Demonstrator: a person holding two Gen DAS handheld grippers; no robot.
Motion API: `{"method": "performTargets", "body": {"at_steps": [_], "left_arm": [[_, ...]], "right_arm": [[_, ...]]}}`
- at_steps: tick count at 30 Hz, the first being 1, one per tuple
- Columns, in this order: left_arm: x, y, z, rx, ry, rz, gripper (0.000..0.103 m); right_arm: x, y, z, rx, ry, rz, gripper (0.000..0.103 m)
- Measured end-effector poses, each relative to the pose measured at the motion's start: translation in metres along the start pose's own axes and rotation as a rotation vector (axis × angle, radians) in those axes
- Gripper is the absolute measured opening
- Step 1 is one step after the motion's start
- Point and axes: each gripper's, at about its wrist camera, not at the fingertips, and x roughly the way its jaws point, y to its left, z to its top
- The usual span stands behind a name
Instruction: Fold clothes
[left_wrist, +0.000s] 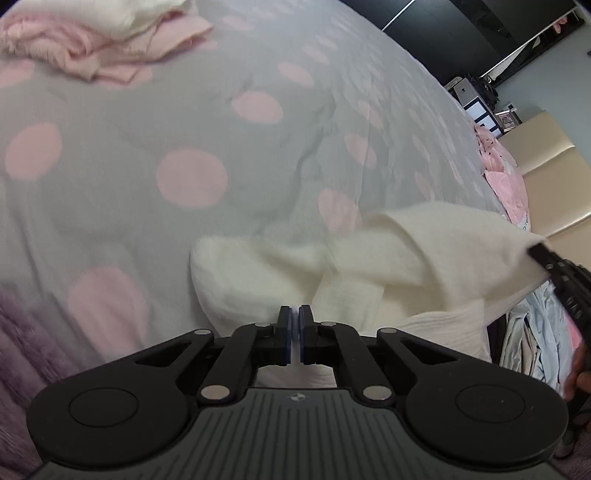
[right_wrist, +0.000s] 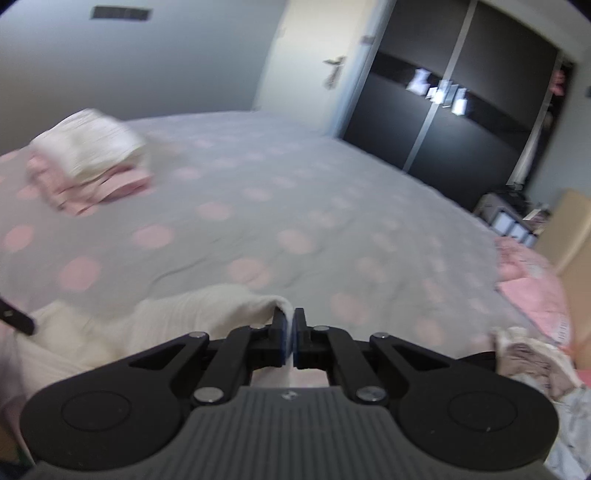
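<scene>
both jaws clamp the cream garment (left_wrist: 388, 251): left gripper (left_wrist: 295, 317), right gripper (right_wrist: 289, 321), above the bed (left_wrist: 184, 110).

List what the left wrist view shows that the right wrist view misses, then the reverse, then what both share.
Only the left wrist view: a purple fuzzy fabric at the lower left, and the left gripper shut over the cream garment.

Only the right wrist view: a door handle, a wall vent, and the right gripper shut on the garment's edge.

Both: the dotted grey bedspread, the folded pink and cream stack, the dark wardrobe.
</scene>
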Motion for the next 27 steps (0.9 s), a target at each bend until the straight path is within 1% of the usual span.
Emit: {"method": "performTargets", "body": {"at_steps": [4,7,9,11,12,14,15,16,17,18,19,21,23,24,25,27], "left_arm": [[-0.024,-0.012,0.024,0.078,-0.071,0.005,0.000],[-0.040,-0.023,0.042,0.137,-0.120,0.003,0.000],[-0.043,-0.031,0.049,0.170,-0.120,-0.008,0.000],[-0.037,-0.043,0.052,0.211,-0.104,-0.014,0.000],[-0.033,-0.048,0.050,0.233,-0.098,-0.020,0.000],[-0.020,-0.057,0.046,0.277,-0.069,-0.038,0.001],[-0.012,-0.061,0.043,0.294,-0.047,-0.047,0.004],[-0.003,-0.064,0.039,0.309,-0.025,-0.056,0.011],[0.007,-0.067,0.034,0.324,-0.006,-0.065,0.015],[0.016,-0.070,0.028,0.347,0.010,-0.069,0.022],[0.025,-0.073,0.022,0.377,0.022,-0.068,0.026],[0.042,-0.080,0.009,0.443,0.042,-0.064,0.027],[0.057,-0.087,0.000,0.487,0.059,-0.068,0.029],[0.062,-0.089,-0.002,0.494,0.069,-0.075,0.032],[0.067,-0.091,-0.003,0.493,0.078,-0.084,0.039],[0.075,-0.094,-0.006,0.483,0.095,-0.104,0.043]], "right_arm": [[-0.018,-0.032,0.017,0.050,-0.047,-0.085,0.003],[-0.038,-0.052,0.034,0.068,-0.092,-0.125,0.003],[-0.052,-0.062,0.045,0.067,-0.122,-0.152,0.003],[-0.063,-0.065,0.054,0.042,-0.140,-0.181,0.003],[-0.067,-0.066,0.057,0.027,-0.140,-0.194,0.003],[-0.069,-0.069,0.057,0.006,-0.114,-0.216,0.003],[-0.067,-0.071,0.053,0.006,-0.094,-0.225,0.003],[-0.064,-0.074,0.049,0.010,-0.073,-0.234,0.003],[-0.060,-0.080,0.042,0.018,-0.050,-0.244,0.003],[-0.056,-0.085,0.034,0.033,-0.025,-0.254,0.003],[-0.051,-0.091,0.025,0.051,-0.002,-0.266,0.003],[-0.039,-0.104,0.004,0.097,0.050,-0.287,0.003],[-0.029,-0.115,-0.017,0.144,0.097,-0.302,0.003],[-0.025,-0.120,-0.027,0.168,0.116,-0.311,0.003],[-0.021,-0.126,-0.037,0.192,0.131,-0.318,0.003],[-0.014,-0.134,-0.052,0.242,0.151,-0.320,0.003]]}}
